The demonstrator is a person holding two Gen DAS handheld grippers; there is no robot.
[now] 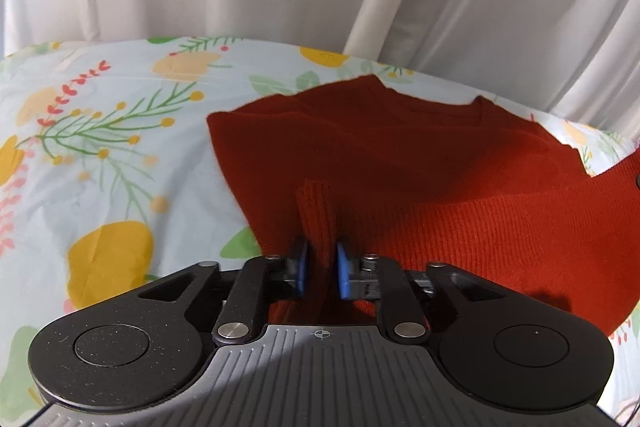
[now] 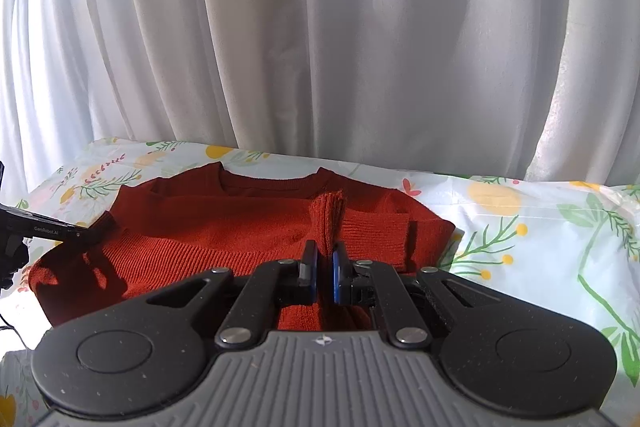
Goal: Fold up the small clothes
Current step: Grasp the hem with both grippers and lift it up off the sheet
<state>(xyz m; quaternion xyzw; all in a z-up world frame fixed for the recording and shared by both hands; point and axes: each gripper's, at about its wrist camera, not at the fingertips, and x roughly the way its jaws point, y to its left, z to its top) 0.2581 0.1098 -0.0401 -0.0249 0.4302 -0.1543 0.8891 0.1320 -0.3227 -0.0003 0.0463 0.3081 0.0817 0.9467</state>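
A rust-red knit sweater [image 1: 400, 163] lies flat on the flowered sheet, neckline towards the curtain. My left gripper [image 1: 321, 267] is shut on a ribbed fold of its near edge, which stands up as a ridge between the blue pads [image 1: 301, 269]. In the right wrist view the sweater [image 2: 224, 223] fills the middle. My right gripper [image 2: 325, 273] is shut on another upright pinch of the ribbed hem. The left gripper [image 2: 102, 223] shows at the left edge, its tip at the sweater's left side.
The flowered sheet [image 1: 100, 155] covers the whole surface and spreads wide to the left of the sweater and to the right [image 2: 540, 247]. A white curtain [image 2: 320, 47] hangs close behind the far edge. A dark cable [image 2: 10, 327] shows at the left edge.
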